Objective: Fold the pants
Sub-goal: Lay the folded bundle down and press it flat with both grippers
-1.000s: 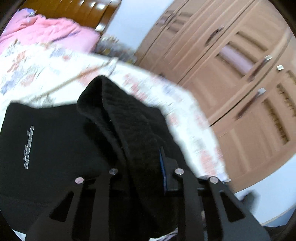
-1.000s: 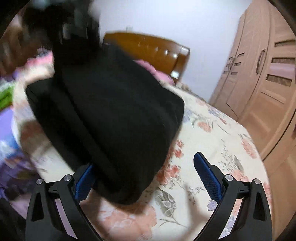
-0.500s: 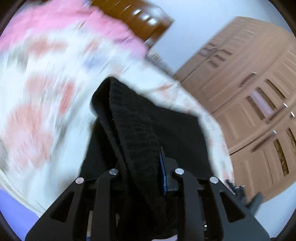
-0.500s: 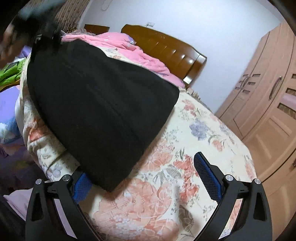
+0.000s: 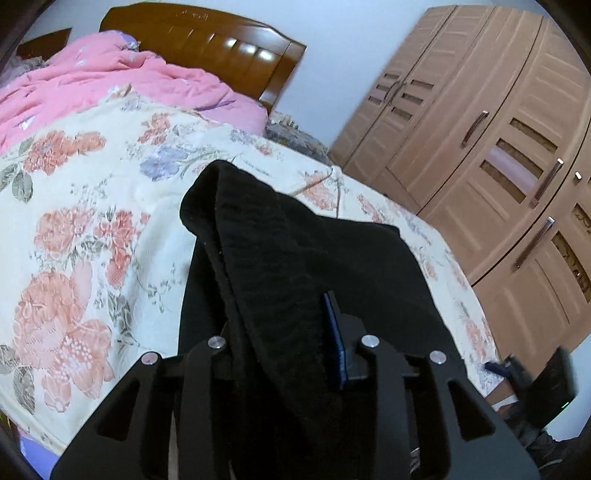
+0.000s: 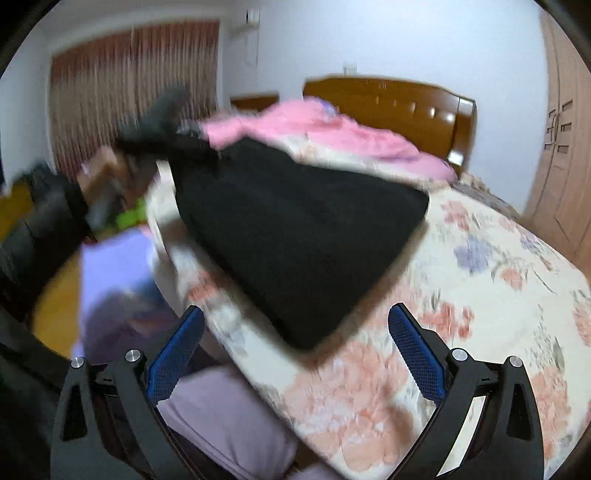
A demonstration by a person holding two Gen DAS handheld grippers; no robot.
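Note:
The black pants (image 6: pixel 306 240) lie folded on the floral bedspread (image 6: pixel 480 280), near the bed's left edge. My left gripper (image 5: pixel 284 332) is shut on a thick fold of the black pants (image 5: pixel 280 258), which drapes over its fingers and hides the left pad. In the right wrist view the left gripper appears blurred at the pants' far corner (image 6: pixel 162 125). My right gripper (image 6: pixel 295 332) is open and empty, just short of the pants' near corner, above the bed's edge.
A pink quilt (image 5: pixel 110 81) is heaped by the wooden headboard (image 5: pixel 207 33). A wooden wardrobe (image 5: pixel 498 147) stands to the right of the bed. Purple bedding (image 6: pixel 122 266) hangs at the bed's left side, above a wooden floor.
My right gripper has drawn back from the pants and stays open. My left gripper has kept its hold and swung with the fold across the bed.

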